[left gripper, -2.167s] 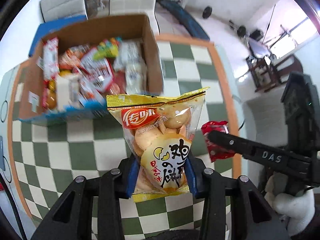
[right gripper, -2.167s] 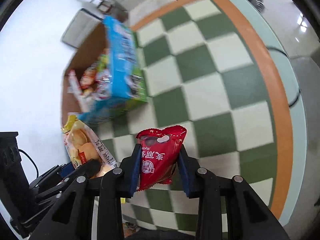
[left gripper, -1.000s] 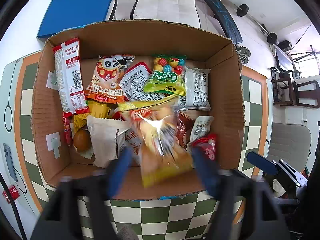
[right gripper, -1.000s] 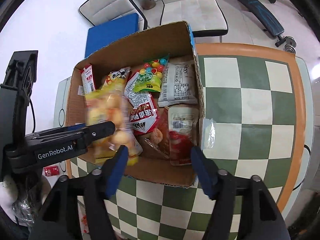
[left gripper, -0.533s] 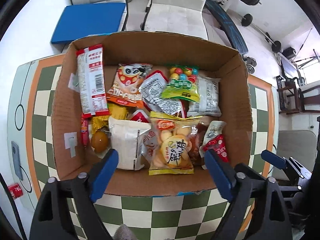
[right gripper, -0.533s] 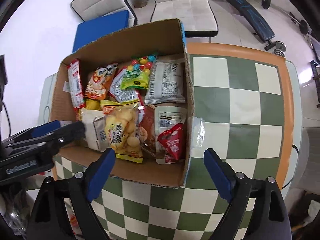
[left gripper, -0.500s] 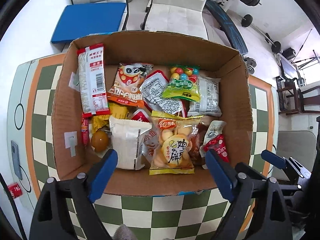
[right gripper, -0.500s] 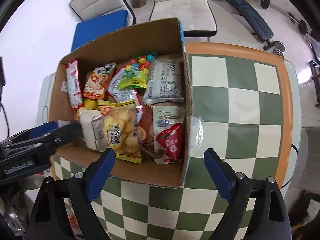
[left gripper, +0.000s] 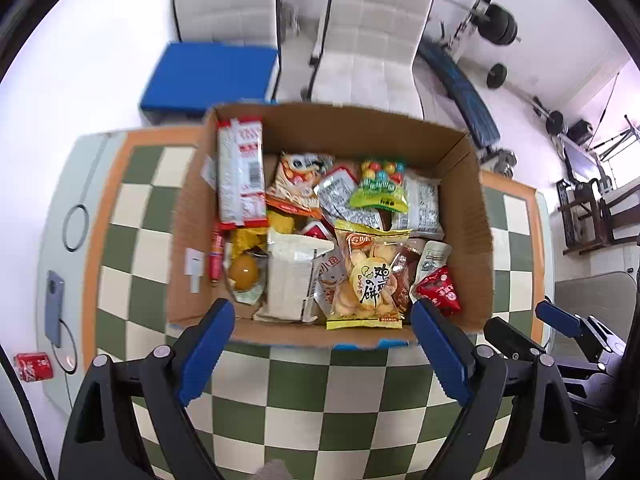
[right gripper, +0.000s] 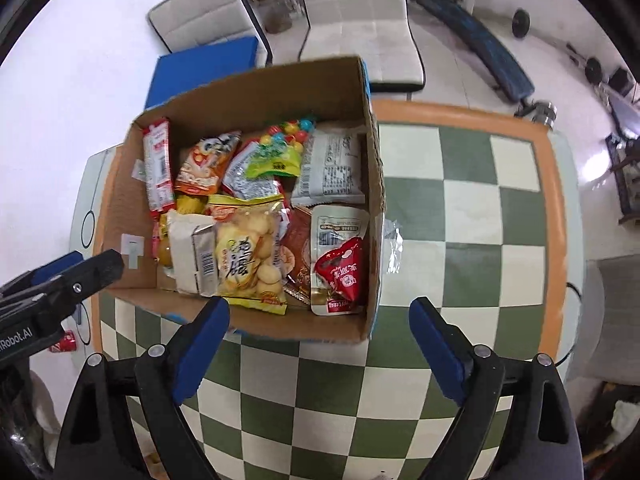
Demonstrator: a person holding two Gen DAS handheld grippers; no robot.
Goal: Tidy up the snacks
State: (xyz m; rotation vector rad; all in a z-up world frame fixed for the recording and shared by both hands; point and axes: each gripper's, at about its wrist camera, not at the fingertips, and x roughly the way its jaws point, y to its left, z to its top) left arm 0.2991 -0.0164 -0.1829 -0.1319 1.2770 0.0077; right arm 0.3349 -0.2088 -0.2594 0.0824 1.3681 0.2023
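Note:
An open cardboard box full of snack packets stands on the green checkered table. The yellow biscuit bag and the small red packet lie inside, near the box's front wall. My left gripper is open and empty, held above the table just in front of the box. My right gripper is open and empty, in front of the box's right front corner. The left gripper's fingers show at the left of the right wrist view.
A phone and a red can lie at the table's left edge. A blue pad and two white chairs stand behind the table. A weight bench is at the back right. A clear wrapper lies beside the box.
Both grippers let their packets go into the box and opened wide. Since then both have drawn back toward the table's front, so the box looks smaller and farther.

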